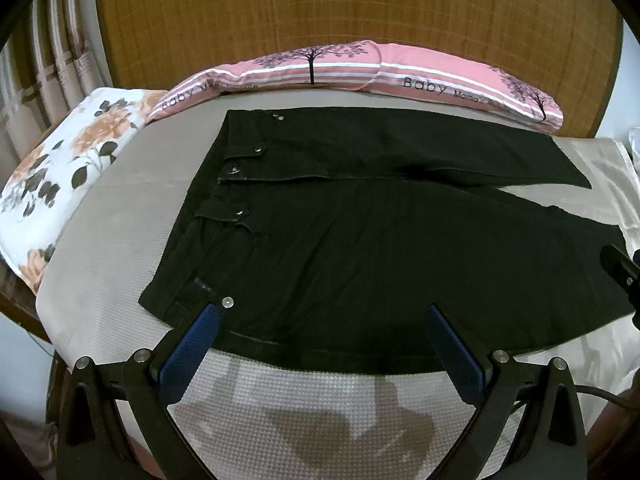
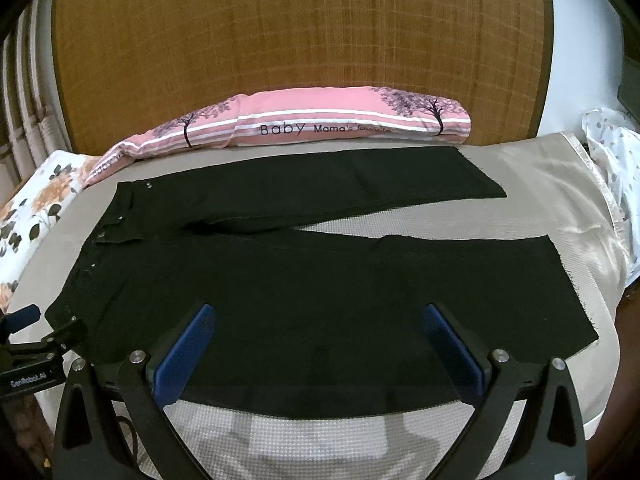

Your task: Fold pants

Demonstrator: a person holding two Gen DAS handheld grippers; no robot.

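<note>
Because the black pants (image 1: pixel 360 248) lie spread flat across the grey bed cover (image 1: pixel 112 216), waistband toward the person's left and the two legs running off to the right in a narrow V, both grippers sit at the near long edge, which looks like the natural place to lift one leg over the other. The left gripper (image 1: pixel 324 320) hangs over the near waistband corner with its blue pads (image 1: pixel 192 344) spread wide and nothing between them; a rivet (image 1: pixel 228 301) shows just beside the left fingertip. The right gripper (image 2: pixel 322 320) hovers further along the near leg, likewise wide open, its fingers straddling the hem-side cloth without pinching it. Whether any pad actually touches the fabric cannot be told. Judging by this layout, the fold has not begun and the first step is a grasp along the near edge. Around the garment, a pink bolster pillow (image 2: pixel 320 124) lies along the far side against the wooden headboard (image 2: pixel 300 32), just beside the far leg, so a fold carried that way has little spare room. A floral pillow (image 1: pixel 68 160) sits off the waistband end, clear of the cloth, and a shiny beige sheet (image 2: pixel 560 184) lies past the leg ends. Nothing rests on the pants.
</note>
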